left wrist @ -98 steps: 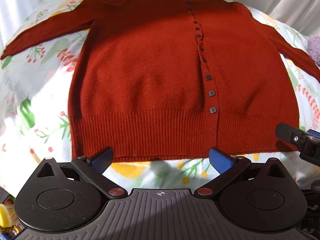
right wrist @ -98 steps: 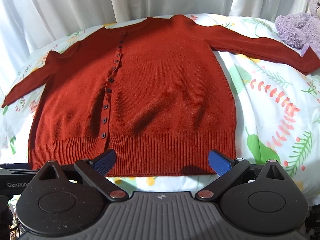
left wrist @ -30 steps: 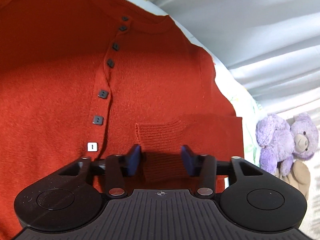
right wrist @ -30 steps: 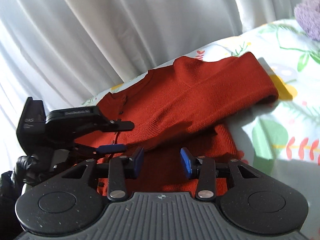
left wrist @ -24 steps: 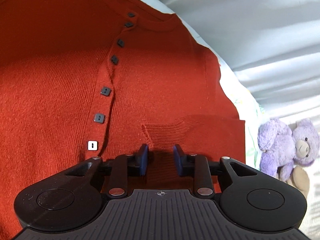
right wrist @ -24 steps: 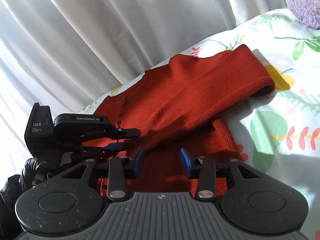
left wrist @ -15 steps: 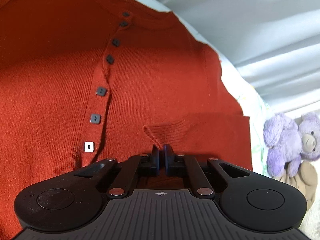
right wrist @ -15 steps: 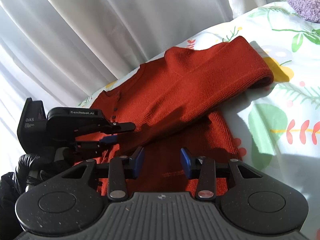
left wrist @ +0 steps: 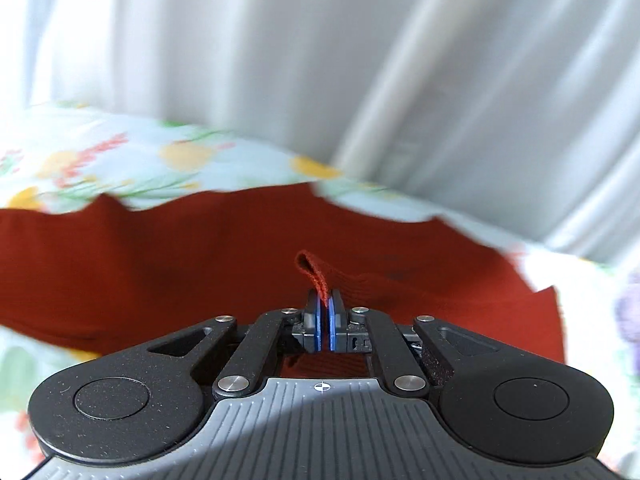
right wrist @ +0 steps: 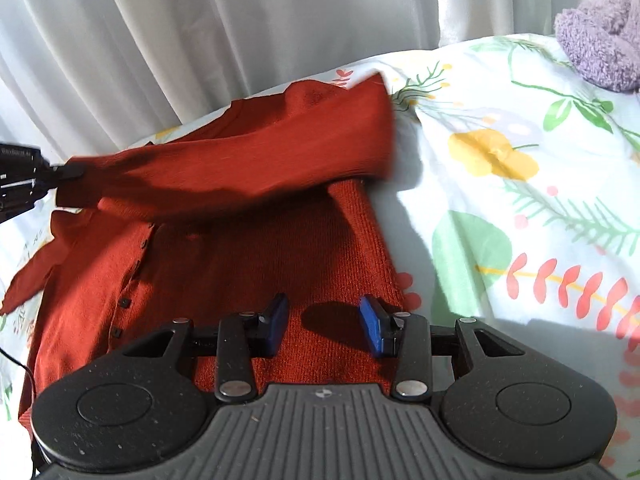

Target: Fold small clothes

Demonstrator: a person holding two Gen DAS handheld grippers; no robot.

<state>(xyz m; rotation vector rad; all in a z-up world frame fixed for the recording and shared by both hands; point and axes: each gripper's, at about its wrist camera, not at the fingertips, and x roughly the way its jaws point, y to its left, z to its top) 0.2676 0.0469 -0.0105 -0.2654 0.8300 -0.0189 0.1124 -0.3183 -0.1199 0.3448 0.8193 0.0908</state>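
Note:
A rust-red buttoned cardigan (right wrist: 256, 272) lies on a floral bed sheet (right wrist: 500, 208). My left gripper (left wrist: 325, 304) is shut on the ribbed cuff (left wrist: 316, 276) of the right sleeve and holds it lifted. In the right wrist view the sleeve (right wrist: 240, 164) stretches leftward across the chest to the left gripper (right wrist: 60, 172) at the left edge. My right gripper (right wrist: 324, 322) is open and empty, just above the cardigan's lower right body.
White curtains (right wrist: 200, 32) hang behind the bed. A purple plush toy (right wrist: 600, 40) sits at the far right on the sheet, and shows blurred in the left wrist view (left wrist: 630, 312). The cardigan's left sleeve (right wrist: 28, 276) lies spread at the left.
My left gripper closed on the cuff, then lifted and pulled the sleeve leftward across the cardigan. The right gripper stayed open and shifted slightly toward the cardigan's right side.

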